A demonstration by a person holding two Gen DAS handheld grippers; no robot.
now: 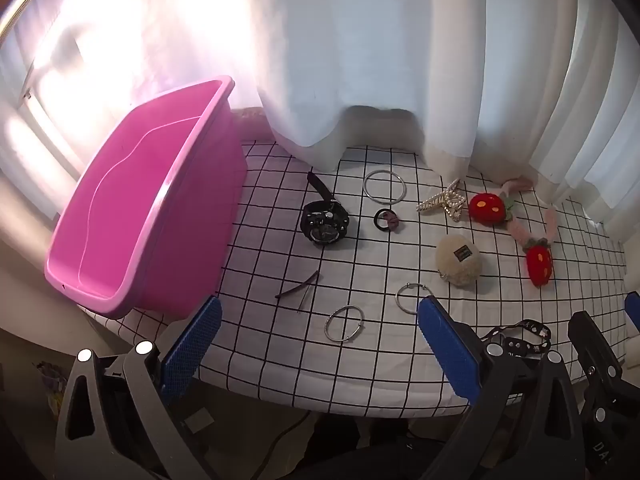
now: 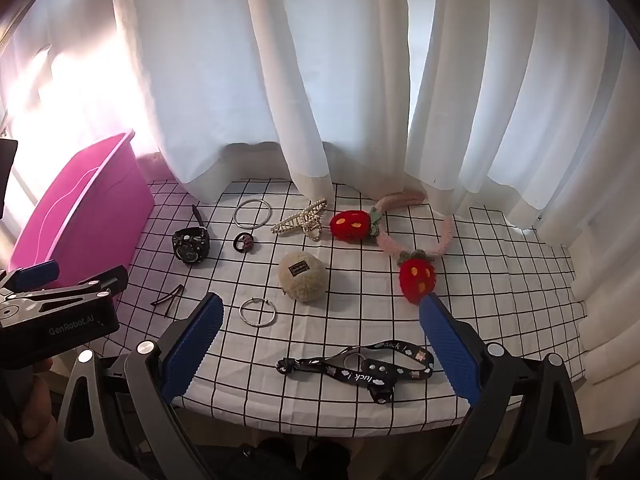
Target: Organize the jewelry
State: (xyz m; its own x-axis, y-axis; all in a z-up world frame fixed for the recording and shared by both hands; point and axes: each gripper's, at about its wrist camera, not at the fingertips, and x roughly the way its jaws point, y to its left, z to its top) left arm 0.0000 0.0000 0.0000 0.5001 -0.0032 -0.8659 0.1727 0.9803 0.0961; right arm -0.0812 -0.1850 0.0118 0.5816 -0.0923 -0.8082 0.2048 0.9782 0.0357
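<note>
Pink bin [image 1: 132,216] is sitting beyond the left gripper's [image 1: 320,344] left finger, its wall overhanging the checked cloth [image 1: 280,360] at the near edge. Both grippers are hovering spread wide, grasping nothing. A bangle [image 1: 344,323] is lying between the left fingers, open cloth around it. A black strap [image 2: 360,368] is lying between the right gripper's [image 2: 320,344] fingers, near the cloth's front edge.

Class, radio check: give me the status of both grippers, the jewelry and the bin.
Left gripper open, empty. Right gripper open, empty. Watch, bangles, hair clips and strap all loose on the checked cloth. Pink bin empty, nothing blocking.
</note>
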